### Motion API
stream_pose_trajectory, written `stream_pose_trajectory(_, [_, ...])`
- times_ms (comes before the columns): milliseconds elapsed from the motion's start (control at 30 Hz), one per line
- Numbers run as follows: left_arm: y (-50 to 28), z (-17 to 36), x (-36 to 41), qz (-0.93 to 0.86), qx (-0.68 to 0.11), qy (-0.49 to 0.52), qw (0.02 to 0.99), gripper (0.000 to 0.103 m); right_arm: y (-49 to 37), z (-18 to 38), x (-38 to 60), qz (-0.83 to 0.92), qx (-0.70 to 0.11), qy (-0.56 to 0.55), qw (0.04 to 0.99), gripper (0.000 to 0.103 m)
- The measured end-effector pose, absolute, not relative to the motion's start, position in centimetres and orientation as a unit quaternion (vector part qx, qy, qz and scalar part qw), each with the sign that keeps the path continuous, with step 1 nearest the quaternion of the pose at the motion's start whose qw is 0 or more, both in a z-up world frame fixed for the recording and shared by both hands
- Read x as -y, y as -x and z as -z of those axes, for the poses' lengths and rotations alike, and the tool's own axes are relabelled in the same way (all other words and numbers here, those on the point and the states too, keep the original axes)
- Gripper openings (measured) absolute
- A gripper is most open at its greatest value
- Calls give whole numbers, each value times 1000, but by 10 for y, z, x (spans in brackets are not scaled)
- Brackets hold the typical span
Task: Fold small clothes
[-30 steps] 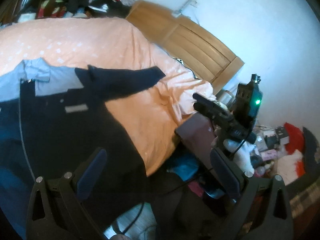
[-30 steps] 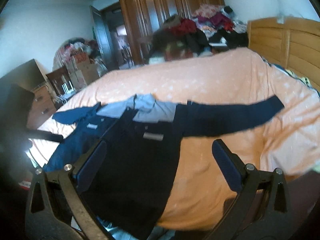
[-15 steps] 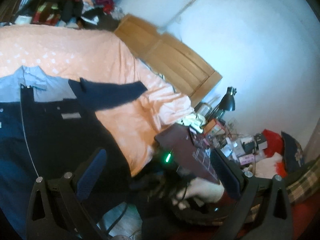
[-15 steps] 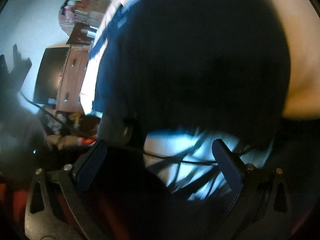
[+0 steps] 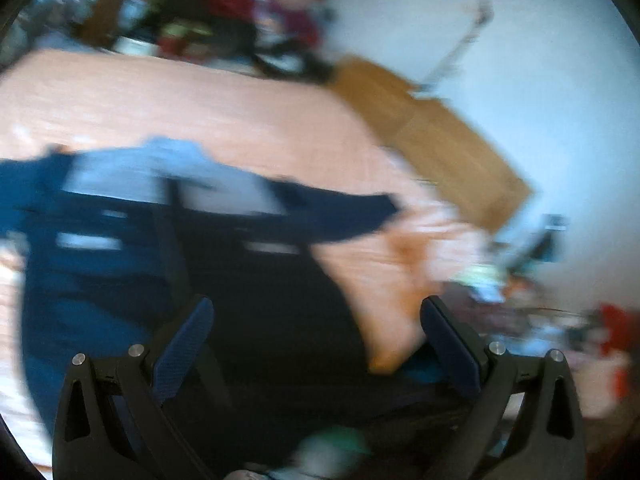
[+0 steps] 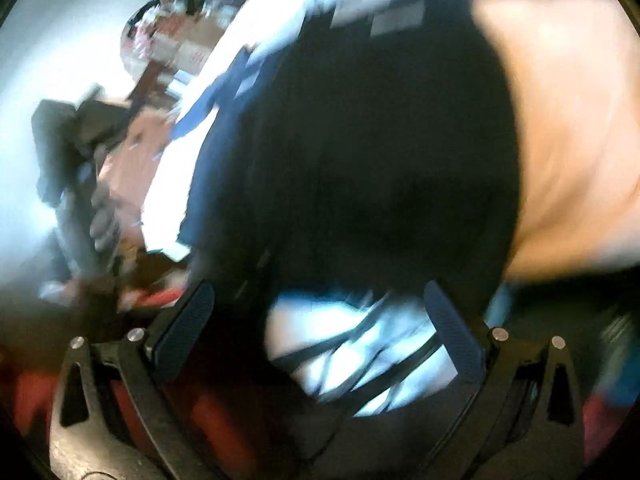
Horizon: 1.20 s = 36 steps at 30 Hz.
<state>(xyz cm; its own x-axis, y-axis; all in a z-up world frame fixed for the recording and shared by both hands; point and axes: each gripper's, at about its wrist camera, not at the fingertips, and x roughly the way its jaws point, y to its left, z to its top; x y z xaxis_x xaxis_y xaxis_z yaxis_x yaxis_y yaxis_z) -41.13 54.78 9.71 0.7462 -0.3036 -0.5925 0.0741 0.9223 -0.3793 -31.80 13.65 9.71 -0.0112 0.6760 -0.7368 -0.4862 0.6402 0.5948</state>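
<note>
A dark navy jacket with a light blue collar and yoke lies spread on the orange bedsheet, one sleeve stretched out to the right. Both views are blurred by motion. My left gripper is open and held above the jacket's lower hem, nothing between its fingers. In the tilted right wrist view the same jacket fills the middle, hanging over the bed's near edge. My right gripper is open and empty, just below that hem.
A wooden headboard stands at the bed's far right, with a heap of clothes behind the bed. Cluttered items sit beside the bed on the right. Pale floor with dark cables shows under the right gripper.
The left gripper has swung left, bringing the whole jacket back into view. The right gripper stays low at the bed's edge, tilted, with slightly more of the jacket's collar visible.
</note>
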Motion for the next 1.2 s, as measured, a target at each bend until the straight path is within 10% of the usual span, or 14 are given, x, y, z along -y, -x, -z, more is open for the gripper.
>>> stream_pose_trajectory(367, [297, 80, -628, -133, -504, 115, 845, 103, 235, -14, -251, -282, -523, 91, 800, 103])
stream_pose_trajectory(800, [314, 87, -624, -138, -463, 98, 870, 103, 211, -57, -214, -334, -508, -7, 794, 100])
stream_pose_trajectory(1200, [311, 91, -623, -143, -456, 90, 873, 103, 8, -84, 18, -117, -419, -245, 867, 93])
